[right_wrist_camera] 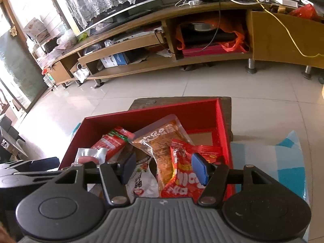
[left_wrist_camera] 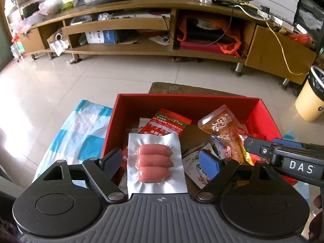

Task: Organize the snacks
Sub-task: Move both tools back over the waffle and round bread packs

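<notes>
two grippers work over the red box, which sits on a small tabletop and holds all the visible snacks. left gripper fingers are spread, with the sausage pack lying loose between them by the box's near left wall, likely just dropped in. right gripper fingers are part open over the red chili packet and orange pouch, pinching nothing. step looks like placing; next, both should lift clear.

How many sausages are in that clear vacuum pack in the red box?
3, side by side in the vacuum pack: far sausage, middle sausage, near sausage. The pack lies in the red box.
</notes>
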The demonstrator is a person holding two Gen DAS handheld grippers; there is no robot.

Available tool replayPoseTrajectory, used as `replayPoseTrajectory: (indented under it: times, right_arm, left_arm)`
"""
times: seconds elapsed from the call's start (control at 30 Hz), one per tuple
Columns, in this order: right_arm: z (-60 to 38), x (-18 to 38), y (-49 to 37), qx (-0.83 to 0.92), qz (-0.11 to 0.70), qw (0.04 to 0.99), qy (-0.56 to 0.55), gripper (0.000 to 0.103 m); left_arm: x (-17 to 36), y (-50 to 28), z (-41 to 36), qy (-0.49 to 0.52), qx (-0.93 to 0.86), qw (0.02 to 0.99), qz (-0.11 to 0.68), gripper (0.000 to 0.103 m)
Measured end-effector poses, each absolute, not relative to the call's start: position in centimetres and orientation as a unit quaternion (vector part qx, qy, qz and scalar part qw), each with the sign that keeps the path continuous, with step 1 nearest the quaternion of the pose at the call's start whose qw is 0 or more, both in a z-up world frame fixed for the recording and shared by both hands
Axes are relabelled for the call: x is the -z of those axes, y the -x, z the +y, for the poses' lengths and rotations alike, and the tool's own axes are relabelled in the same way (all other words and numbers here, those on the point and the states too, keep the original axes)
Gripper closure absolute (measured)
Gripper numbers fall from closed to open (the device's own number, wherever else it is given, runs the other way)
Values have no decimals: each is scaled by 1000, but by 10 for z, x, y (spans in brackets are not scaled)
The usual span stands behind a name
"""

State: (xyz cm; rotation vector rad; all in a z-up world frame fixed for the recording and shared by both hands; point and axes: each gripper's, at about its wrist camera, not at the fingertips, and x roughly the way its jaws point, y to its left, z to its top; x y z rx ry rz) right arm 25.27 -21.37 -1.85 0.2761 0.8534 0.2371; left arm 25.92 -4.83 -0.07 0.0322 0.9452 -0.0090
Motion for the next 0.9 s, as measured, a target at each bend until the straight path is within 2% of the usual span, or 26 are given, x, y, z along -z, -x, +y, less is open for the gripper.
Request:
replayPoseTrajectory:
  times: [0.33, 0.67, 0.9]
  right_arm:
    - [-238, -3, -225, -96, 415, 898, -114, 39]
    - [-278, 15, -179, -53, 467, 878, -93, 38]
    - [-296, 33, -150, -41, 501, 860, -84, 33]
  left_arm:
    - [-9, -229, -71, -32, 52, 891, 451, 13]
    - [1, -184, -108, -66, 115, 875, 465, 10]
    - [21, -162, -126, -56, 145, 852, 501, 8]
